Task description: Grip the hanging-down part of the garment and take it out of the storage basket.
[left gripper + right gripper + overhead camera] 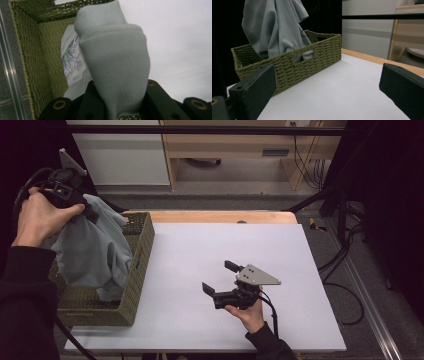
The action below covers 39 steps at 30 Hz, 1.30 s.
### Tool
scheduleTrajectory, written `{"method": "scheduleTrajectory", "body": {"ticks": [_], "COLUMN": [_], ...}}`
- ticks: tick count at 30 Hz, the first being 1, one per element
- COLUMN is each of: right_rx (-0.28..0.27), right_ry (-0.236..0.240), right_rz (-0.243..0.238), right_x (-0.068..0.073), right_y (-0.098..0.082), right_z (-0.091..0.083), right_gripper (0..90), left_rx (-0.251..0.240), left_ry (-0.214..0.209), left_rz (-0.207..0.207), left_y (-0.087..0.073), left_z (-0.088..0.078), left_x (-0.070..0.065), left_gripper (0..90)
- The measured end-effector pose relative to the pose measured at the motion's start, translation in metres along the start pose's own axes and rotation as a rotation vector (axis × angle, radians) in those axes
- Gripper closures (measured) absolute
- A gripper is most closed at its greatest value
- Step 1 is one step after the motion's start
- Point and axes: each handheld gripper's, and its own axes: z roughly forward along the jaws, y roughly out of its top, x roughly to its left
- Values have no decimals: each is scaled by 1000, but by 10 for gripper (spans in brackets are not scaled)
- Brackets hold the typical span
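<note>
A grey-blue garment [95, 247] hangs from my left gripper [86, 211], which is shut on its top, held high over the left end of the table. Its lower end trails down into a green woven basket [142, 245]. In the left gripper view the garment [117, 67] bunches between the jaws, and a printed pattern shows on a fold inside the basket [47, 60]. My right gripper [221, 278] rests low on the white table, open with nothing between its jaws. In the right gripper view the garment [275, 27] droops into the basket [319, 55].
The white table top [200, 250] has a wooden strip along its far edge. Cables and a dark frame lie on the floor to the right. A pale cabinet and wooden shelving stand beyond the table.
</note>
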Motion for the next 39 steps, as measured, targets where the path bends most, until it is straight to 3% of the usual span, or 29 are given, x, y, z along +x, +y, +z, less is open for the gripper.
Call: {"method": "scheduleTrajectory", "body": {"ticks": [8,20,37,39], "right_rx": [16,13,47,55], "right_ry": [30,74,154,165], "right_rz": [15,8,13,-11], "right_x": [5,15,46,52], "right_y": [5,11,13,14], "right_z": [33,68,133,144], "right_gripper": [24,34,52,53], "left_rx": [-7,-7,-15,-13], "left_ry": [1,6,0,1], "left_rz": [5,14,26,27], "left_y": [3,6,5,5], "left_z": [-7,-10,-18,-18], "left_x": [-4,-8,-8,-7], "left_gripper": [798,798,798,798]}}
